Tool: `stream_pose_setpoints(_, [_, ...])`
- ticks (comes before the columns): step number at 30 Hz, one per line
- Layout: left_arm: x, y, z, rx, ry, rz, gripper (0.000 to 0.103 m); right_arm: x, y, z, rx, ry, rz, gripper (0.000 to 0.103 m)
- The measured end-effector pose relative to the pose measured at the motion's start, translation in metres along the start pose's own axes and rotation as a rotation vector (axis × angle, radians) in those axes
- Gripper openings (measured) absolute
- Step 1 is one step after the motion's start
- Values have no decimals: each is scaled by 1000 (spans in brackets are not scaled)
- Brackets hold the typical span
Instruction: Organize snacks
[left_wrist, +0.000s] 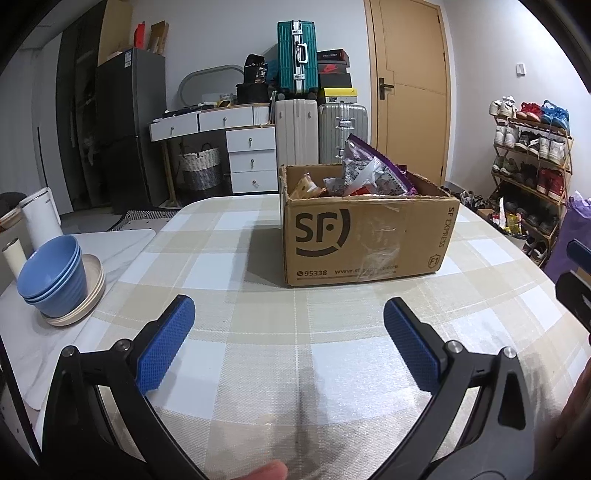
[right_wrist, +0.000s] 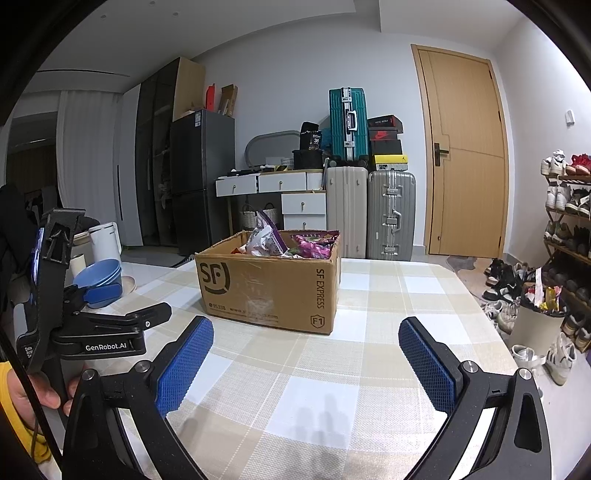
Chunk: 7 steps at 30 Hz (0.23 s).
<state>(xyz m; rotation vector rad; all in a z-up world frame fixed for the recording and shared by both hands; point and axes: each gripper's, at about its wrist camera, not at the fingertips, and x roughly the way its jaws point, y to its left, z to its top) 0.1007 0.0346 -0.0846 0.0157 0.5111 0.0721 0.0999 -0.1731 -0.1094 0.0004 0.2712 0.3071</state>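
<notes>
An open cardboard SF Express box (left_wrist: 365, 240) stands on the checked tablecloth (left_wrist: 295, 350), filled with snack packets; a purple and white bag (left_wrist: 373, 173) sticks up from it. The box also shows in the right wrist view (right_wrist: 269, 291), with a purple bag (right_wrist: 267, 236) and pink packets (right_wrist: 317, 245) inside. My left gripper (left_wrist: 289, 317) is open and empty, low over the table in front of the box. My right gripper (right_wrist: 306, 338) is open and empty, in front of the box and to its right. The left gripper body (right_wrist: 110, 332) appears at the left of the right wrist view.
Stacked blue bowls (left_wrist: 55, 277) on beige plates sit at the table's left, beside a white kettle (left_wrist: 38, 218). Suitcases (left_wrist: 321, 129), white drawers (left_wrist: 251, 158), a fridge (left_wrist: 125, 125) and a door (left_wrist: 413, 92) stand behind. A shoe rack (left_wrist: 532, 170) and a bin (right_wrist: 535, 325) are at the right.
</notes>
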Motion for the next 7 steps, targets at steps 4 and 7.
stream_pose_setpoints(4, [2,1,0,-3,8,-6,102,0,0,-1,2,1,-1,102])
stream_pose_setpoints(7, [1,1,0,-5,3,-12,102,0,0,-1,3,3,-1,102])
